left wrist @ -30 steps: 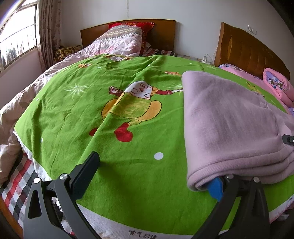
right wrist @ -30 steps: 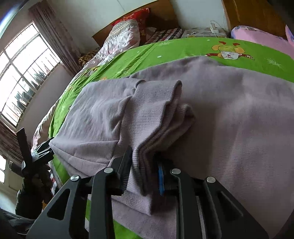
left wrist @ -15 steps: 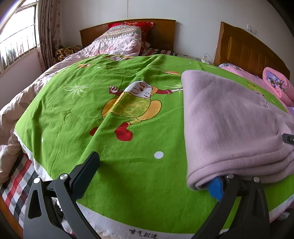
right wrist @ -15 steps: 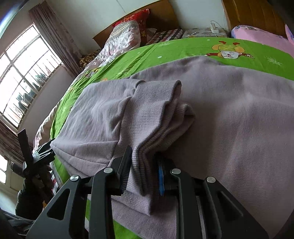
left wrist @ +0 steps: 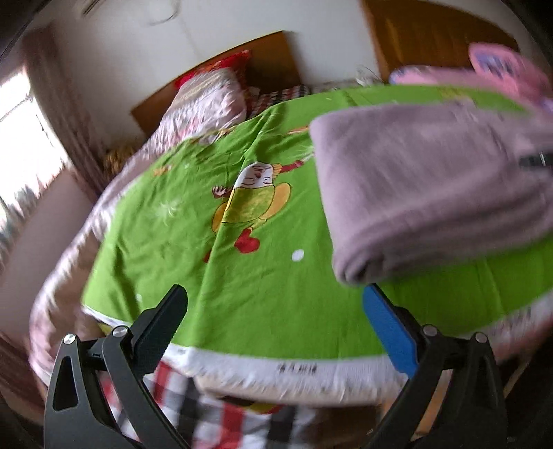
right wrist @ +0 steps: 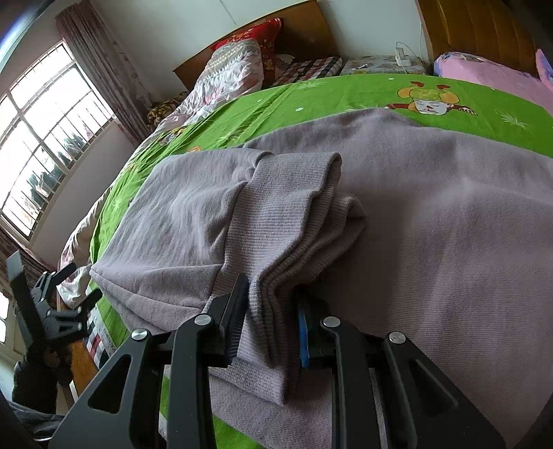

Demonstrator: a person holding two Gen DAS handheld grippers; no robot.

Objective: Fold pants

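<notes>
Mauve fleece pants [right wrist: 432, 214] lie folded in layers on a green cartoon bedspread [right wrist: 328, 93]. My right gripper [right wrist: 269, 321] is shut on the ribbed cuff end [right wrist: 293, 221] of the pants, which lies folded over the top. In the left wrist view the pants [left wrist: 425, 179] lie at the right on the bedspread [left wrist: 249, 276]. My left gripper [left wrist: 273, 321] is open and empty, just off the near corner of the fold. It also shows at the far left of the right wrist view [right wrist: 65, 304].
Pink quilt and pillows [right wrist: 235, 72] lie at the head by a wooden headboard [right wrist: 304, 31]. A second bed with pink bedding [right wrist: 490, 69] stands to the right. A window [right wrist: 38, 134] is at the left. A checked sheet [left wrist: 221, 414] hangs at the bed's near edge.
My left gripper has let go of the fold's corner, pulled back toward the bed's edge and tilted. The right gripper stays shut on the cuff.
</notes>
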